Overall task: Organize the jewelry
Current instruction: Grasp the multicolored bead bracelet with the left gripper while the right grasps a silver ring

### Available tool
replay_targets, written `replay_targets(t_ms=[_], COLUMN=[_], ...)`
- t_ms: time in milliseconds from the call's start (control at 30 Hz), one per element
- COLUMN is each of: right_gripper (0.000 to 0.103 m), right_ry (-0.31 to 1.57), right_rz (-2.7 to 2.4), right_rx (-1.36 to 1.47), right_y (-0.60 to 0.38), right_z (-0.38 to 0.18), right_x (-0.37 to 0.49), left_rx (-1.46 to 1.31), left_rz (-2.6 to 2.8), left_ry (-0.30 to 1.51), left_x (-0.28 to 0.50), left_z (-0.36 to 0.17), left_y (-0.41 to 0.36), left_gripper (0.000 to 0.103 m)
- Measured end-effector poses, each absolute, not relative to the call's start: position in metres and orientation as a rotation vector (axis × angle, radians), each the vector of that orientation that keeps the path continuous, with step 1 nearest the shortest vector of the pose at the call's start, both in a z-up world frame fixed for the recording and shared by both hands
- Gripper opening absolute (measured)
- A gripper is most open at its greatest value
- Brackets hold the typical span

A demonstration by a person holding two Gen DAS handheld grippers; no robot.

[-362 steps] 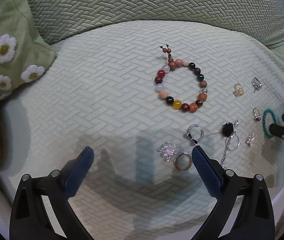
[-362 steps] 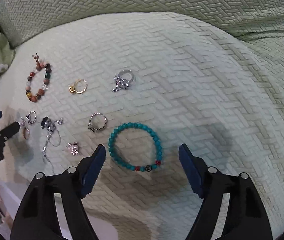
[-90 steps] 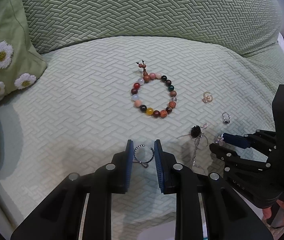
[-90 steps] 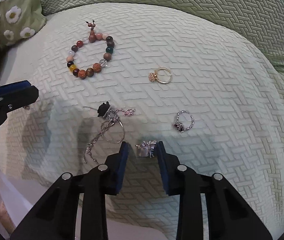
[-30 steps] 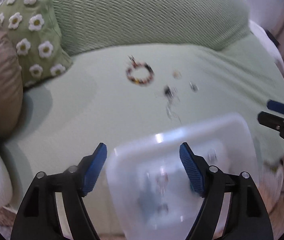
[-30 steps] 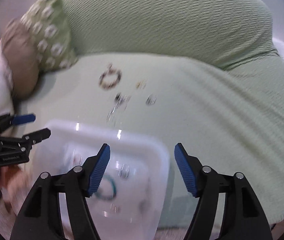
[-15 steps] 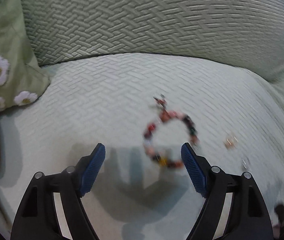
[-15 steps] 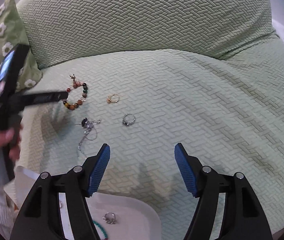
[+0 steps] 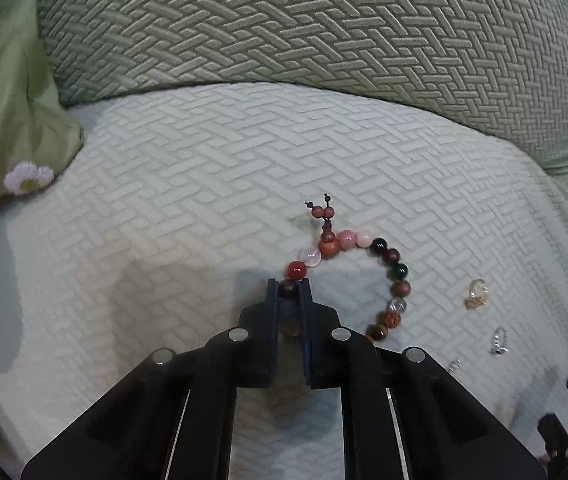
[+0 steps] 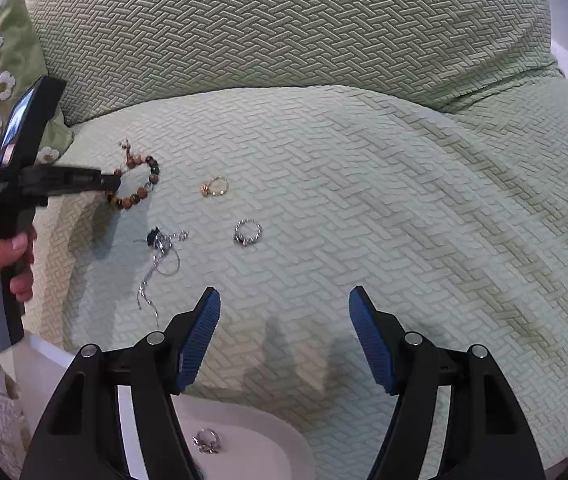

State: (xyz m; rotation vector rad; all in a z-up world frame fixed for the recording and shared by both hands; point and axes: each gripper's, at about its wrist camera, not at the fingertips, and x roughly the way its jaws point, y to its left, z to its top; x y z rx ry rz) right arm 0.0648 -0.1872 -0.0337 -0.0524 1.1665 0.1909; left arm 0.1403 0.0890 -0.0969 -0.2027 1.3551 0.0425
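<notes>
We find a white bin (image 10: 244, 452) below the right tongs (image 10: 284, 344), holding one silver ring (image 10: 206, 440). The left tongs (image 9: 288, 292) are clamped on the bead bracelet (image 9: 363, 276), which lies on the sofa (image 9: 204, 208). Half a second ago they stood wide apart around it. The right tongs gape, gripping nothing.

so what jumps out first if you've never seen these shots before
The multicoloured bead bracelet on the pale green sofa seat, with the left gripper shut on one dark bead at its left side. To its right lie a gold ring and a silver ring, with a tangled chain necklace nearer the seat's front edge. The right gripper hangs open over bare fabric, a white tray holding a ring below it.
</notes>
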Motion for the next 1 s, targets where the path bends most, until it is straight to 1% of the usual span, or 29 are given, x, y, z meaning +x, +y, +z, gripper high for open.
replay_targets(t_ms=[67,167,333,467,533,567,600,633,667,700,800,867,1000], right_gripper=[0.066,0.066,0.064,0.051,0.050,0.046,0.039,0.036,0.028,0.023,0.023,0.023,0.021], right_ry=[1.172,1.192,1.296,1.340,1.339,1.335,1.334,1.335,1.336,1.338,1.333,1.321,1.214], right_rz=[0.195,0.214,0.207,0.220,0.218,0.222,0.222,0.223,0.229,0.237,0.240,0.238,0.277], right_rx=[-0.039,-0.049,-0.165,-0.200,-0.209,-0.205,-0.206,-0.210,-0.208,-0.212,-0.208,-0.186,-0.144], right_y=[-0.184,-0.170,-0.145,-0.136,-0.135,-0.134,-0.135,-0.135,-0.135,-0.135,-0.134,-0.137,-0.147], right_z=[-0.033,-0.042,-0.083,-0.098,-0.099,-0.099,-0.099,-0.099,-0.100,-0.099,-0.097,-0.089,-0.036], right_x=[0.078,0.102,0.127,0.132,0.133,0.134,0.135,0.135,0.135,0.136,0.135,0.132,0.104], left_rx=[-0.260,-0.271,-0.284,-0.292,-0.286,-0.283,-0.280,-0.278,-0.278,-0.280,-0.278,-0.275,-0.246], left_rz=[0.003,-0.021,-0.051,-0.060,-0.068,-0.069,-0.070,-0.072,-0.074,-0.076,-0.084,-0.100,-0.178], left_ry=[1.348,1.312,1.241,1.210,1.209,1.210,1.213,1.214,1.213,1.212,1.201,1.185,1.106], left_x=[0.128,0.115,0.093,0.096,0.097,0.097,0.097,0.096,0.097,0.098,0.094,0.091,0.069], left_z=[-0.089,-0.070,-0.040,-0.029,-0.027,-0.028,-0.029,-0.029,-0.028,-0.029,-0.026,-0.011,0.029], left_y=[0.097,0.102,0.114,0.121,0.121,0.120,0.119,0.119,0.117,0.116,0.120,0.118,0.103], left_gripper=[0.009,0.009,0.009,0.009,0.009,0.009,0.009,0.009,0.009,0.009,0.009,0.009,0.009])
